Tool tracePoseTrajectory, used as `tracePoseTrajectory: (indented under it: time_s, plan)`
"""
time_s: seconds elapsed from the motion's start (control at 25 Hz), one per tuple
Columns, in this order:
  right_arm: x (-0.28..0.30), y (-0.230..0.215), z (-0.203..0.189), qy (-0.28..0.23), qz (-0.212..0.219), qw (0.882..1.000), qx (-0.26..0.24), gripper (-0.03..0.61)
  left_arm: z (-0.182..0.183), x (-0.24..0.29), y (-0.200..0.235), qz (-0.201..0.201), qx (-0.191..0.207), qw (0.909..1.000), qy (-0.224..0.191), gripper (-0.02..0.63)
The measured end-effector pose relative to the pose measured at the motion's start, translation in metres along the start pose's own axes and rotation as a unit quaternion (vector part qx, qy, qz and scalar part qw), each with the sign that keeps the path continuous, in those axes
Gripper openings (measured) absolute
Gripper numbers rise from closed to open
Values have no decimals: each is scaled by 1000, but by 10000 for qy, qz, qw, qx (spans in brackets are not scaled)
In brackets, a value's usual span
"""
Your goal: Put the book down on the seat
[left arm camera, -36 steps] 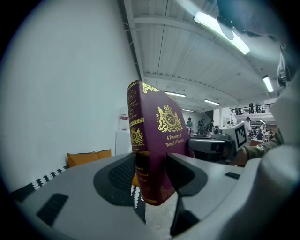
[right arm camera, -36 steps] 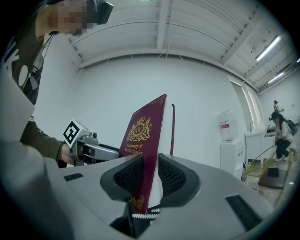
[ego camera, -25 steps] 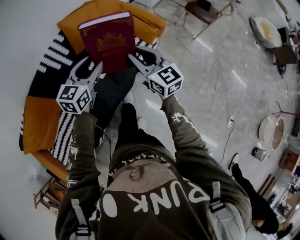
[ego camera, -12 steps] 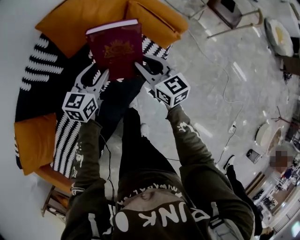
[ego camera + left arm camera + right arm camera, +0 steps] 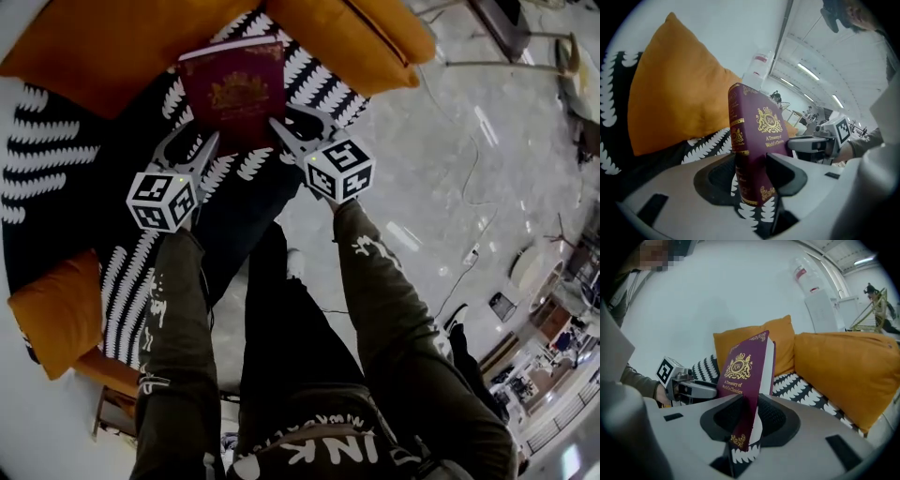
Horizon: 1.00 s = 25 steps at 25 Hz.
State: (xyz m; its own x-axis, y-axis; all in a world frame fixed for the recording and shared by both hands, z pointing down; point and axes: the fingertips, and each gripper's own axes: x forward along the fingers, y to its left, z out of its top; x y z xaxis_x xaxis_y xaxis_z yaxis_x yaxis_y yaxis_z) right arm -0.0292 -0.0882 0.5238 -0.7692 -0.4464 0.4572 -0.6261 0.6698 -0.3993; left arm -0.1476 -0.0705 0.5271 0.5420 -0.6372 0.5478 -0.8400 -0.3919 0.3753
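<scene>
While both grippers are clenched on it, the book [image 5: 234, 94] hangs over the seat [image 5: 56, 159], its maroon cover with the gold crest facing up toward the head camera. The left gripper [image 5: 208, 145] grasps the book's lower corner on the spine side; in the left gripper view the spine and cover stand pinched between the two dark pads. The right gripper [image 5: 281, 129] grasps the opposite lower corner, on the page-edge side, and its own view shows the cover and the white page block wedged between its jaws. The seat is a black sofa with a white leaf-shaped print. Three orange cushions rest on it: a large cushion [image 5: 103, 47] just behind the book, a second cushion [image 5: 356, 37] to the right of that, and a small cushion [image 5: 56, 305] well apart at the near left end. Printed fabric shows directly below the book's lower edge; whether the book touches it cannot be told. The person's legs [image 5: 281, 319] stand beside the seat's front edge on a pale floor [image 5: 422, 187].
</scene>
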Motion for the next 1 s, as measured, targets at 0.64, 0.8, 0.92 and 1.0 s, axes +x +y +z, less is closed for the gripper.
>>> tracePoseTrajectory:
  time_s: [0.64,0.8,0.92,1.0]
  plan:
    - [75,-66,-67,777,-258,9966,24,131,-58,85,65,-99,-229,9994,257,192]
    - [77,-75,-67,612,-59,9980,109,135,-55,92,67,-199,-110,9997,100,192]
    - [69,-80,-61,388,-34,9992,125,135,-44,86,66,-210,-25,9996,-198,84]
    - [62,-86,-57,248,-133,9996,19,133,-36,84,62,-282,12,9988,-405,38]
